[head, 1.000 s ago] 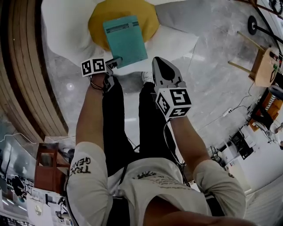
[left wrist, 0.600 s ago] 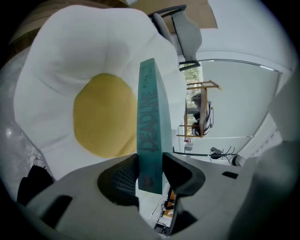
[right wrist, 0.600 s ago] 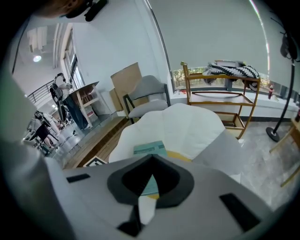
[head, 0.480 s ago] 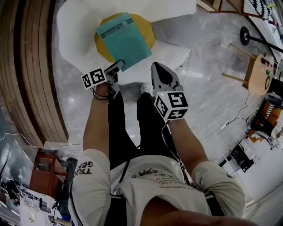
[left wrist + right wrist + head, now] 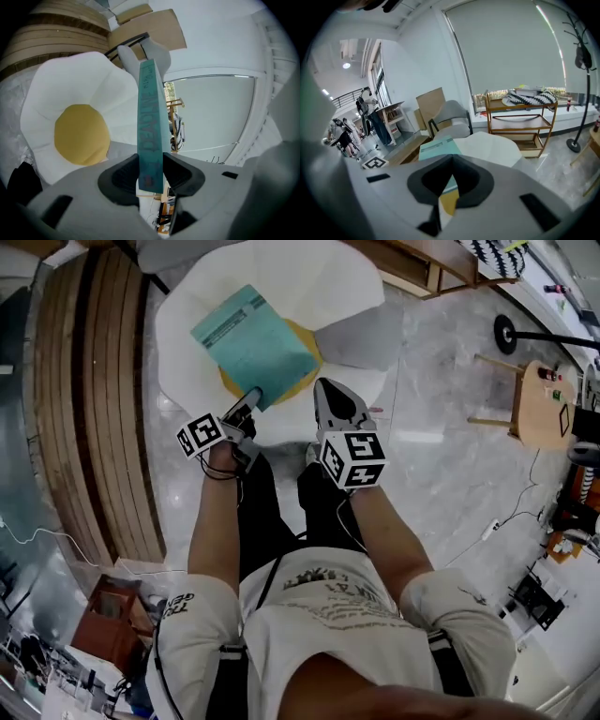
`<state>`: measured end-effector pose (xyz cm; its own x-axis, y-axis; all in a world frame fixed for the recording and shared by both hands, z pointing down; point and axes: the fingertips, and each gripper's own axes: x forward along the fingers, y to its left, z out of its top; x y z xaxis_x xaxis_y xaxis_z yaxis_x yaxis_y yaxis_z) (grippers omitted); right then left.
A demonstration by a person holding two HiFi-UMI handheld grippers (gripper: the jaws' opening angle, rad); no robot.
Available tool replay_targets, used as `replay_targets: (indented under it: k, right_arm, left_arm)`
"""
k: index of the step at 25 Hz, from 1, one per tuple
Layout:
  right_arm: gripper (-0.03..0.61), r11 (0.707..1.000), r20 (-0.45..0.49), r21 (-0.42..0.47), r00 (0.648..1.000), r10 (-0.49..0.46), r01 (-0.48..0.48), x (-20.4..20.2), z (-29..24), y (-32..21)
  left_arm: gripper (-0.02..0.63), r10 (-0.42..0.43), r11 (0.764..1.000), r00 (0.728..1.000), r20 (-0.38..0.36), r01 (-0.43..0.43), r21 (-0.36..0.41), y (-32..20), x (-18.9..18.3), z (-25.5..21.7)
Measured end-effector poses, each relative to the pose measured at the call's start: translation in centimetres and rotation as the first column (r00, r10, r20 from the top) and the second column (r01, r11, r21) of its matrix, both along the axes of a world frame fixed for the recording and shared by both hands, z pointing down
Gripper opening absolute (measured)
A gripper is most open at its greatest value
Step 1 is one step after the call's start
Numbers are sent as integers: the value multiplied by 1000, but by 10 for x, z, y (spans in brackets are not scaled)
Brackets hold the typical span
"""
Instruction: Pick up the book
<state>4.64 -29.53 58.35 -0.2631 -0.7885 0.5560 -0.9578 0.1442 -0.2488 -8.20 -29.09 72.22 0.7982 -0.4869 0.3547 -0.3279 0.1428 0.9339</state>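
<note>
The teal book hangs in the air over the egg-shaped cushion, above its yellow yolk. My left gripper is shut on the book's near corner. In the left gripper view the book's edge stands upright between the pads, with the left gripper clamped on it and the yolk below at the left. My right gripper hovers just right of the book with its jaws together and holds nothing. In the right gripper view the right gripper points towards the book.
Curved wooden steps run along the left. A grey chair and a wooden shelf stand behind the cushion. At the right are a round wooden side table and a stand's base. The person's legs are below the grippers.
Both grippers have risen. The book has come up off the yolk in the left gripper and tilted. The right gripper stayed shut beside it.
</note>
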Motion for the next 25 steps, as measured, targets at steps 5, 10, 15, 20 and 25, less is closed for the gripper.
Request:
replay_targets:
  k: [5,10,15,20,25]
  right_arm:
    - [28,995,23,96,1000,2,-4,15,-50,-28]
    - [28,978,22,207,1000,10,-15,26,-122,-48]
    - [28,955,1,294,1000,30,-29,39,-178,-66]
    - [26,928,26,372,999,32,-39,40,-231,-69]
    - [26,900,31,434,999,31,-42,37,-269,-70]
  left_arm:
    - [175,-88,995,996,5,88,47,-15,0,-63]
    - [175,-181,980,983,3,180,85,-23,-3,-138]
    - [175,-265,952,964,-20,265,151,-44,-1,-210]
    - [176,-319,925,947,-36,319,209,-62,-6,-277]
    - [176,-366,893,929,-50,366,261,-66,-16,-327]
